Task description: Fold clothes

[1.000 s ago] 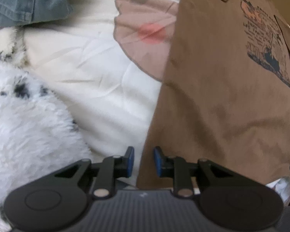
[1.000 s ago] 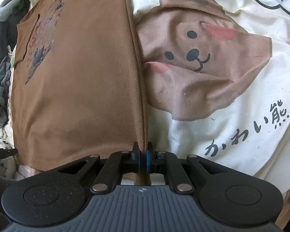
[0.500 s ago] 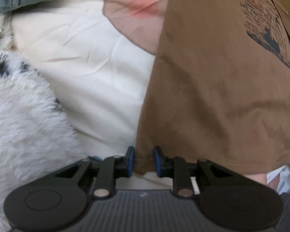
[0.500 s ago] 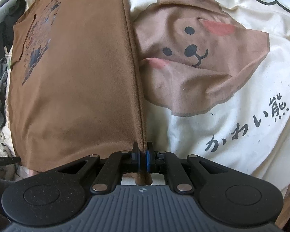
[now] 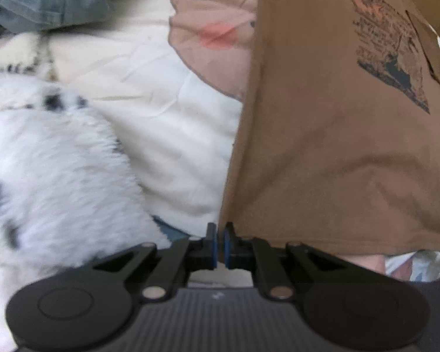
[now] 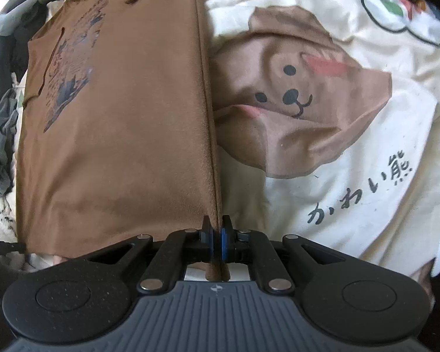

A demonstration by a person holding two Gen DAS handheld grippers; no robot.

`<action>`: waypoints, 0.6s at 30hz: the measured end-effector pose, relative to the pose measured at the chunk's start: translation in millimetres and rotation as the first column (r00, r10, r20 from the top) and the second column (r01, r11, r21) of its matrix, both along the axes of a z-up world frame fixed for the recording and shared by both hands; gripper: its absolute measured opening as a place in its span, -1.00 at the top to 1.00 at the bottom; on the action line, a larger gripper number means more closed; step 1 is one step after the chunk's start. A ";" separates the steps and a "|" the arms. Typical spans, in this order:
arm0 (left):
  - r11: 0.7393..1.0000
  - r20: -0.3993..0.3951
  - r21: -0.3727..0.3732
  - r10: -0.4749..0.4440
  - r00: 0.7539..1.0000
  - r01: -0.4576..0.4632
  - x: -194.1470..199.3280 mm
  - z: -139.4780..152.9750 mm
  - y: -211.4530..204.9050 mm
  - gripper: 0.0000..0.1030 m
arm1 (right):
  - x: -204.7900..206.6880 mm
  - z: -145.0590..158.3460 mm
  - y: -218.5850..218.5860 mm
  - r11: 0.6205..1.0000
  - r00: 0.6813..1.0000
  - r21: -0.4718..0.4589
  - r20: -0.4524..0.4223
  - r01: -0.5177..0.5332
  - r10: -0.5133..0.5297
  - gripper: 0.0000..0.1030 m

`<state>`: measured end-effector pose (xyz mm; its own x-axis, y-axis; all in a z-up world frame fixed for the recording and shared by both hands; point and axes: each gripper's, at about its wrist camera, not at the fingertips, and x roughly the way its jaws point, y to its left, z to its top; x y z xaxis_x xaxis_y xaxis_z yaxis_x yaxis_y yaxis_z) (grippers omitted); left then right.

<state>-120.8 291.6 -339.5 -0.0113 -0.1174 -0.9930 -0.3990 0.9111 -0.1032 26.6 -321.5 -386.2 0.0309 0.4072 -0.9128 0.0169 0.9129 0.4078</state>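
Note:
A brown shirt (image 5: 331,152) with a dark print on its chest lies lengthwise on the bed, collar at the far end. My left gripper (image 5: 219,246) is at the shirt's near hem corner. Its jaws are closing to a narrow slit, with the corner's edge pinched between the blue pads. In the right wrist view the same brown shirt (image 6: 123,135) fills the left half. My right gripper (image 6: 217,240) is shut on the other near corner, at the side seam. A strip of brown cloth shows between and behind its pads. The hem hangs raised between both grippers.
A cream bedspread (image 6: 352,205) with a brown bear face (image 6: 296,99) and black lettering lies under the shirt. A white fluffy blanket (image 5: 52,176) with dark spots sits left of my left gripper. Blue denim (image 5: 50,0) lies far left; grey clothes (image 6: 0,146) are piled past the shirt.
My left gripper's jaws closed from a clear gap onto the shirt's corner. Both grippers rose a little and the shirt's near hem lifted with them.

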 end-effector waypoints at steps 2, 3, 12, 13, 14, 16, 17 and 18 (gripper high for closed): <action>1.000 0.015 -0.002 0.025 1.000 -0.025 -1.3 11.2 1.1 0.91 | 3.3 8.2 -2.1 1.000 1.000 -0.016 -0.003 0.017 -0.017 0.96; 0.999 0.019 -0.001 0.037 0.999 -0.037 -1.5 16.1 0.7 0.91 | 6.4 14.0 -4.8 0.999 1.000 -0.021 0.001 0.031 -0.031 0.96; 1.000 0.014 0.030 -0.002 1.000 0.001 3.3 39.3 5.7 0.92 | 13.3 37.0 -1.8 0.997 0.998 -0.064 0.020 -0.051 0.053 0.97; 0.999 0.008 0.034 -0.004 1.000 0.004 5.0 40.6 3.8 0.92 | 12.4 37.1 -3.4 0.997 0.998 -0.062 0.019 -0.050 0.051 0.97; 0.999 0.003 0.037 -0.007 1.000 0.007 6.1 42.0 2.0 0.92 | 10.8 36.9 -3.5 0.997 0.999 -0.060 0.018 -0.049 0.050 0.98; 0.999 0.000 0.036 -0.018 1.000 0.018 0.2 44.2 -0.4 0.92 | 7.0 35.6 -3.9 0.998 0.999 -0.052 0.015 -0.040 0.041 0.98; 0.999 -0.002 0.035 -0.023 1.000 0.023 -1.2 44.1 -1.7 0.92 | 5.0 35.2 -4.4 0.998 0.999 -0.048 0.014 -0.034 0.034 0.98; 0.999 -0.003 0.032 -0.030 1.000 0.030 -2.7 44.5 -2.5 0.92 | 2.9 34.9 -5.1 0.999 1.000 -0.042 0.013 -0.025 0.026 0.98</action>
<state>-123.5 289.2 -295.0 -0.0165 -0.0849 -0.9962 -0.3712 0.9257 -0.0728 29.4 -326.6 -351.3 0.0331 0.3695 -0.9286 -0.0117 0.9292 0.3693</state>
